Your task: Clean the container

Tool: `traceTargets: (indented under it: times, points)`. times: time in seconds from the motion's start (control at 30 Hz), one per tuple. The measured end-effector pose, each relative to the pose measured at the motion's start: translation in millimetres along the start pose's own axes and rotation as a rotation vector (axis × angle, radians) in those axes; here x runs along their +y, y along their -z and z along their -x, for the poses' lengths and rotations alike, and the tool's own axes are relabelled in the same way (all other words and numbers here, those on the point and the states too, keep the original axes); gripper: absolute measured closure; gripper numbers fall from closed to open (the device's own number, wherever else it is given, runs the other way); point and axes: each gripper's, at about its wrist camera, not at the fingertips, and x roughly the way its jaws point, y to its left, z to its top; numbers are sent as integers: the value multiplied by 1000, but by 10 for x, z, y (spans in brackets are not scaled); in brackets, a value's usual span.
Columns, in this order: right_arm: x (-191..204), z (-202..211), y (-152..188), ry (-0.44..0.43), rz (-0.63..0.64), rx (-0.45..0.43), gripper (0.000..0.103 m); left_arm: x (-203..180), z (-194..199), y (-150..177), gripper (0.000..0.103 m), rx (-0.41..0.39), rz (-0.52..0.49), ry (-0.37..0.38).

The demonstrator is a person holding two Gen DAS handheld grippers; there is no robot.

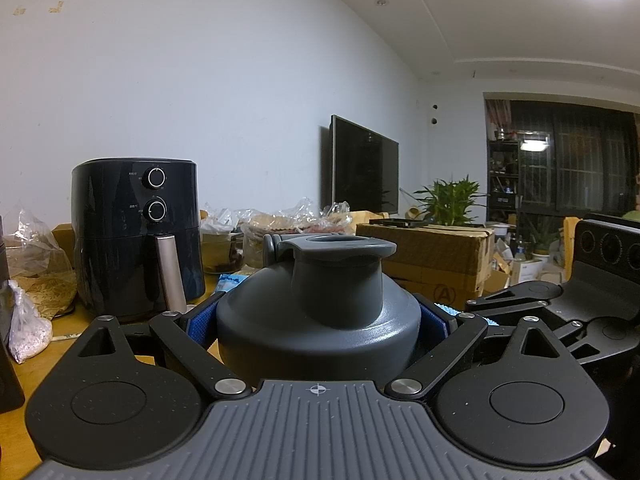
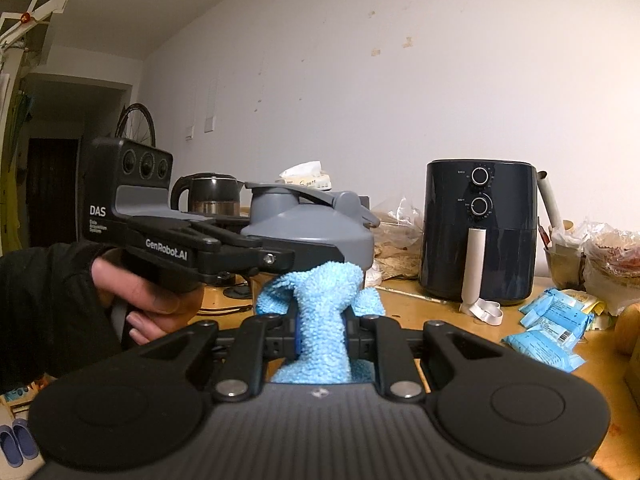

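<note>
Grey plastic, the container sits clamped at its lid between the fingers of our left gripper, held above the wooden table to the left of the black air fryer. Our right gripper pinches a fluffy blue cloth just below the container's lid; we cannot see what the container holds.

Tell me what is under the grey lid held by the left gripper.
Below the grey lid only the blue cloth, pinched in the right gripper, shows. The left gripper clamps the lid; any container body beneath is hidden.
</note>
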Motion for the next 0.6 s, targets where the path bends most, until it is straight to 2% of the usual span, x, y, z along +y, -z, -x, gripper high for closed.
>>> traceTargets:
  times: [0.6]
  points:
    - [-8, 188, 62, 23, -17, -11, 91, 7, -4, 1, 8, 2, 3, 0]
